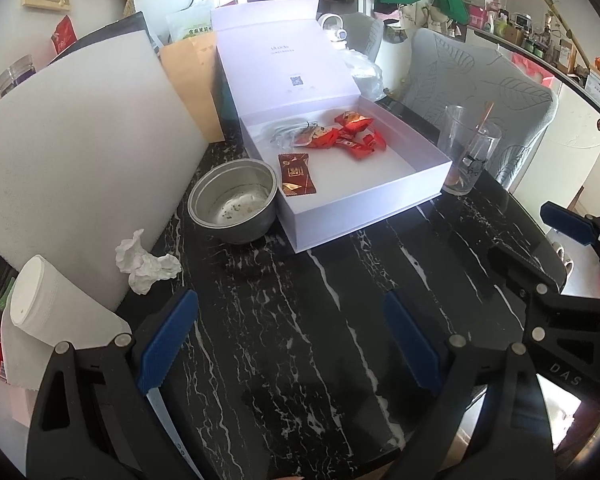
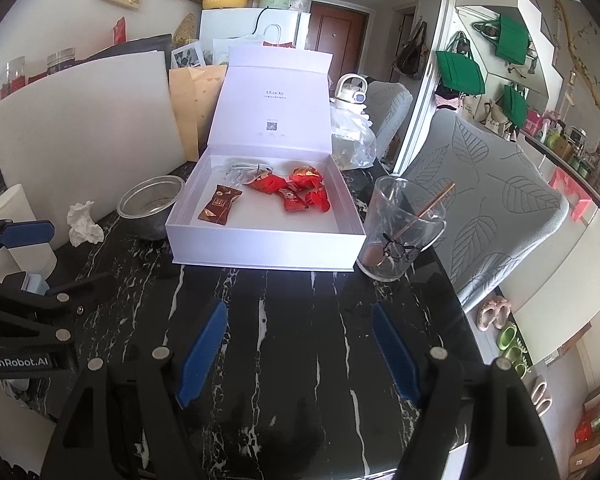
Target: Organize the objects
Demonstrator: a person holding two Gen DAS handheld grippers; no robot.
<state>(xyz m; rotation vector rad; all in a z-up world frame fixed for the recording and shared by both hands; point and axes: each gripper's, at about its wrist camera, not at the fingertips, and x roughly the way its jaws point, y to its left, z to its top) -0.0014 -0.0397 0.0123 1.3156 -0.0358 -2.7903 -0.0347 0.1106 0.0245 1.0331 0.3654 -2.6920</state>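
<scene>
Black white-veined marble formed the table (image 2: 284,320), crowded at its far side and bare in front. A white gift box (image 2: 260,244) stood open near the middle, its lid upright behind; inside lay a heap of red snack packets (image 2: 296,190), one dark red packet (image 2: 220,209) apart from the heap, and a coiled white cable (image 2: 242,169). A metal bowl (image 2: 150,205) sat just beside the box on one side, a glass cup (image 2: 400,228) holding a stick on the other.

The left wrist view alone showed a roll of toilet paper (image 1: 40,304) at the table's edge, near a crumpled tissue (image 1: 146,264) and the leaning white board (image 1: 80,152). The right wrist view alone showed slippers (image 2: 496,312) on the floor beyond the table's right edge, below the leaf-patterned chair (image 2: 488,208).

Open marble lay between the box front and both claws.

The left claw (image 1: 290,344) stood wide apart, the right claw (image 2: 300,352) somewhat less so; both were empty, hanging over bare marble and touching nothing.
</scene>
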